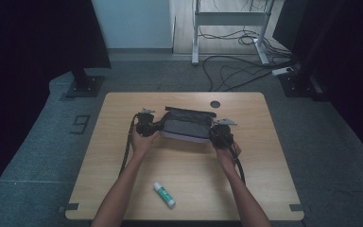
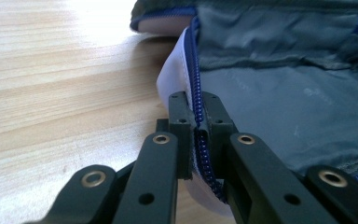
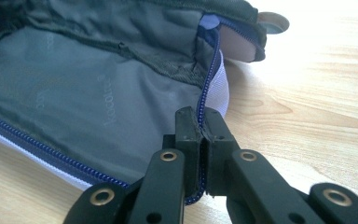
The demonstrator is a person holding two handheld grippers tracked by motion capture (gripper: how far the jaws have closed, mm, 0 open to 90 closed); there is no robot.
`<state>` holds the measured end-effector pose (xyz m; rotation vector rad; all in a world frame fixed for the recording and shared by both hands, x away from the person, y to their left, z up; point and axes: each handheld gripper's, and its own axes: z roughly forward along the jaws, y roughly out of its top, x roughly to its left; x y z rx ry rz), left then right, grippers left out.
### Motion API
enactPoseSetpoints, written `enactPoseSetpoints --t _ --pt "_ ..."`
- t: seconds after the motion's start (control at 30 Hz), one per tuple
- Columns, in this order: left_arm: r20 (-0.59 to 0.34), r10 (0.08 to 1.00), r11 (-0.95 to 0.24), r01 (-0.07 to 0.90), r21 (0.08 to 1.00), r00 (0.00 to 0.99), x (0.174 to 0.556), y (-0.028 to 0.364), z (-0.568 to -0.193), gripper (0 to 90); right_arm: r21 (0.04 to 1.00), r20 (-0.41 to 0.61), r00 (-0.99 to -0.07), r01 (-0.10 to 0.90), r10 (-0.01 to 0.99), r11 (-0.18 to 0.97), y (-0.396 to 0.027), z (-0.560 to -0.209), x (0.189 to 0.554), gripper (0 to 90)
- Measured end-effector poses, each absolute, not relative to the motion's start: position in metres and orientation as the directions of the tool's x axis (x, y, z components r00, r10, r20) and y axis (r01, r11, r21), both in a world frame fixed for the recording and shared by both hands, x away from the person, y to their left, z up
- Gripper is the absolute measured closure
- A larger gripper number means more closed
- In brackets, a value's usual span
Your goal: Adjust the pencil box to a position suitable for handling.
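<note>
- One pouch (image 1: 186, 126) is lying on the worktop (image 1: 123, 189), slightly past its centre toward 12 o'clock; it is grey with a white lower edge and a blue zip.
- Two tools are working on it, one at each end: the left tool (image 1: 155, 127) is sitting at the pouch's 9 o'clock end and the right tool (image 1: 214, 132) at its 3 o'clock end.
- In the left gripper view, the left tool (image 2: 198, 122) is clamping the pouch (image 2: 279, 107) by its edge, with the blue zip (image 2: 195, 70) running between the closed jaws.
- In the right gripper view, the right tool (image 3: 200, 127) is likewise pinching the pouch (image 3: 88, 88) at its edge, jaws closed on the zip (image 3: 209, 79).
- The pouch is standing open; its grey lining is showing in both gripper views, and nothing is showing inside it.
- One glue stick (image 1: 164, 194) is lying on the worktop toward 6 o'clock, well apart from the pouch.
- One small dark round spot (image 1: 215, 104) is showing on the worktop at 12 o'clock, just beyond the pouch.
- Two forearms are coming in from 6 o'clock.
</note>
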<state>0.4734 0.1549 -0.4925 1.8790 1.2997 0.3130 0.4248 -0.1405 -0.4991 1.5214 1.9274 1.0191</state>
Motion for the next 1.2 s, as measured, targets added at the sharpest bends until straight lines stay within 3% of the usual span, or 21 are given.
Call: enactPoseSetpoints --t 1.2 --pt "-0.288 0.826 -0.105 0.634 0.766 0.484 0.417 0.189 -0.466 87.7 0.864 0.104 -0.35 0.496 0.931 0.089 -0.132 -0.462 0.384 86.6"
